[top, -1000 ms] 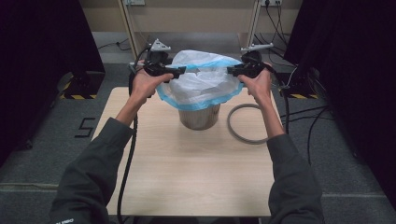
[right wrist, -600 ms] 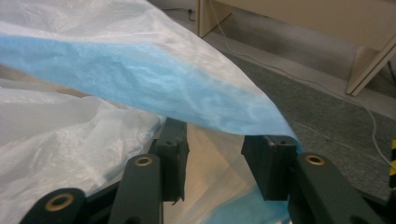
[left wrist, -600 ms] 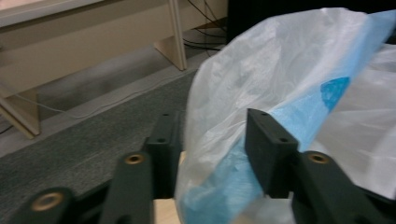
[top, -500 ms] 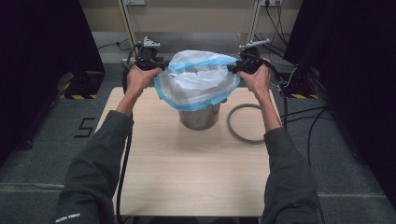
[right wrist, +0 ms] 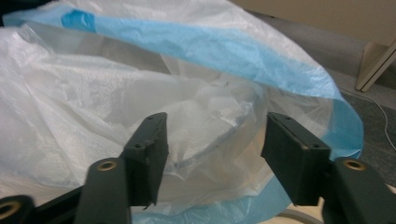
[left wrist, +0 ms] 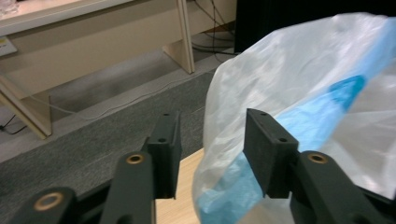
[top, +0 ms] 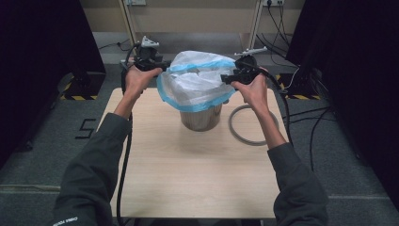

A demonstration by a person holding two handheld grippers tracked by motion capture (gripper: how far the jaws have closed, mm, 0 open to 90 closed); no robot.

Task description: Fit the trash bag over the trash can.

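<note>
A white plastic bag (top: 197, 80) with a blue rim lines a grey metal bin (top: 201, 117) on the wooden table (top: 188, 179), and the rim is folded down over the bin's top. My left gripper (top: 162, 66) is at the bag's left side. Its jaws have just been opening, and the bag's edge (left wrist: 303, 84) lies loose between them beside the right pad (left wrist: 266, 149), so the left gripper (left wrist: 212, 126) is open. My right gripper (top: 226, 77) is at the bag's right side. Its jaws have also just been opening. The right gripper (right wrist: 215, 126) is open, with bag film (right wrist: 93, 93) behind and between its jaws.
A grey hose loop (top: 244, 127) lies on the table right of the bin. Black cables trail from both grippers. Desk legs and floor cables stand beyond the table's far edge, and dark curtains flank both sides.
The bag was stretched taut between both grippers; its blue rim now hangs slacker around the bin's top. My right hand has moved in toward the bag. The left hand shifted slightly outward.
</note>
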